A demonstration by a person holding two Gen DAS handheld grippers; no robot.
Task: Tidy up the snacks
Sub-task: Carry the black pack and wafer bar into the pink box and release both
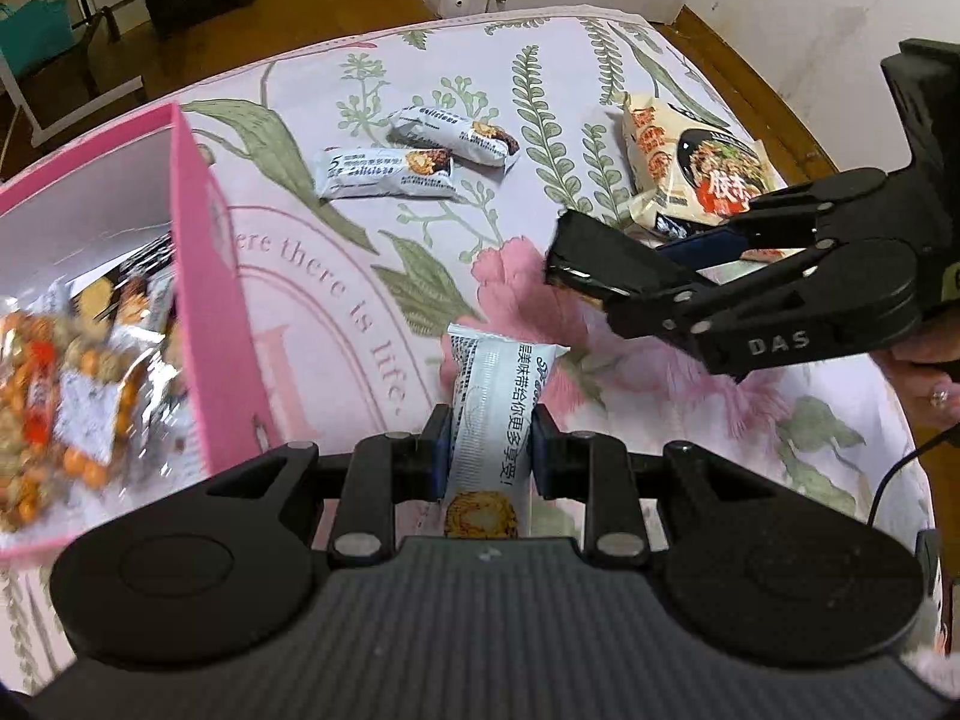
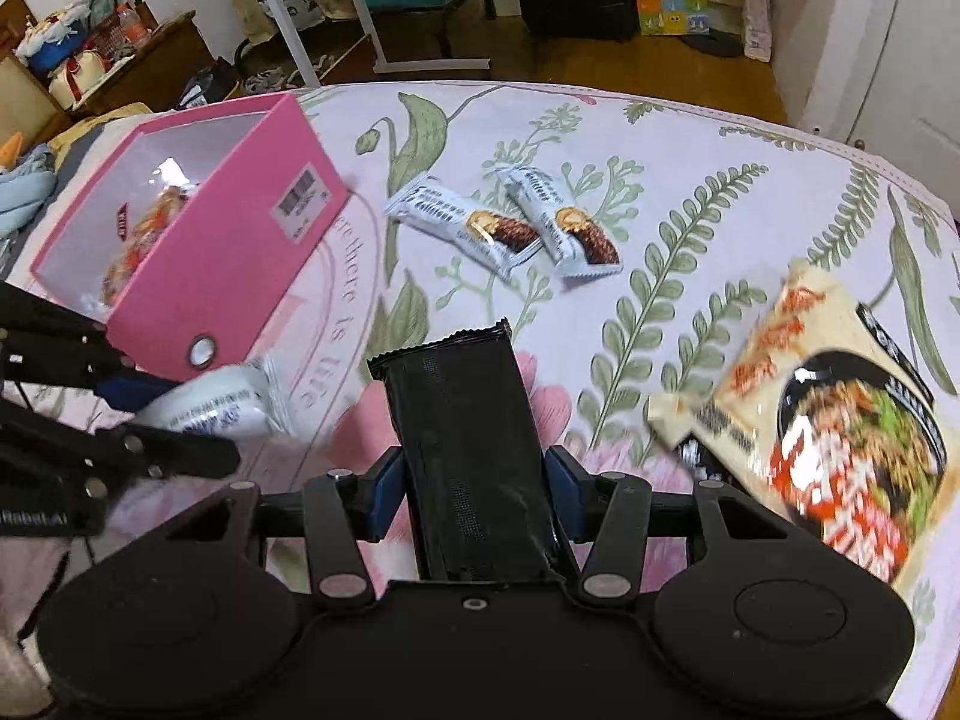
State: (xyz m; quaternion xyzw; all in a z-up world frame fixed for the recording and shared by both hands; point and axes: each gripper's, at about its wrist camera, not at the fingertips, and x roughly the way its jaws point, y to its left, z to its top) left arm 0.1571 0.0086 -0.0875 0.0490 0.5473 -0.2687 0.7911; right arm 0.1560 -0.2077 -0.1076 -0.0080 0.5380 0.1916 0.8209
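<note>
A white snack bar (image 1: 489,414) is being clamped between the blue pads of the left gripper (image 1: 489,450), its printed wrapper standing up out of the jaws above the flowered tablecloth (image 1: 360,276); in the right wrist view the same bar (image 2: 210,408) is being seen held just in front of the pink box (image 2: 240,252). A black snack packet (image 2: 468,450) is being gripped by the right gripper (image 2: 474,492), whose pads are pressed against both of its long sides, and in the left wrist view that gripper (image 1: 606,276) is being held above the cloth with the packet sticking out toward the box. The pink box (image 1: 204,300) is being shown open-topped at the left, with a clear bag of mixed nuts and crackers (image 1: 54,396) and what appear to be a few more wrapped bars lying inside, though that part is blurred. Two further white bars (image 2: 510,228) are lying side by side on the cloth beyond the grippers, just beside each other, and a noodle packet (image 2: 840,420) is lying flat at the right, well apart from the box
</note>
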